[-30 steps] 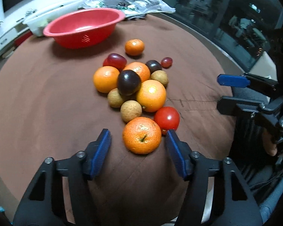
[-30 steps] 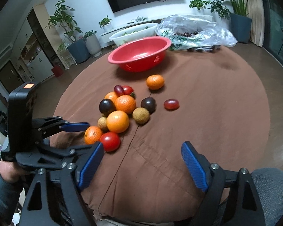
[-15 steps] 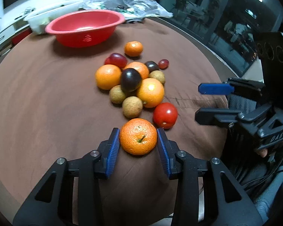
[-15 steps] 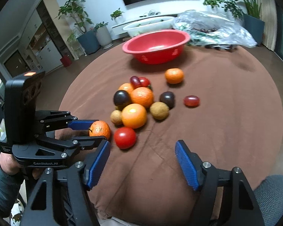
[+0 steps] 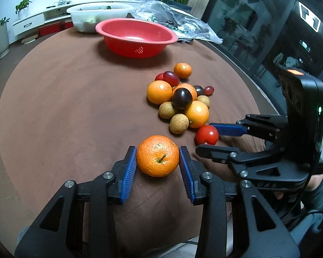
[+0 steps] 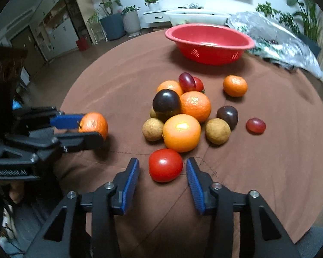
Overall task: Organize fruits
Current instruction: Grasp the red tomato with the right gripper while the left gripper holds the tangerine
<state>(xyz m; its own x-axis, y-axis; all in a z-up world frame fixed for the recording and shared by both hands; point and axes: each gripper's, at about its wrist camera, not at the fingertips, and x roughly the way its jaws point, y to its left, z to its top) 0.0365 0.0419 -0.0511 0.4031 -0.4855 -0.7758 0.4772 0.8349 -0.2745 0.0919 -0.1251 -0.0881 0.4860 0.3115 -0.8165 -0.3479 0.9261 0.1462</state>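
A brown cloth point(image 5: 64, 107) is covering the round table, the red bowl point(image 5: 135, 36) sitting empty at the back, so sorting is barely starting. The left gripper point(image 5: 157, 163), wide apart a second ago, is now clamping the mandarin point(image 5: 157, 155). The right gripper point(image 6: 162, 172), having moved in, is straddling the tomato point(image 6: 165, 165), jaws not yet touching.
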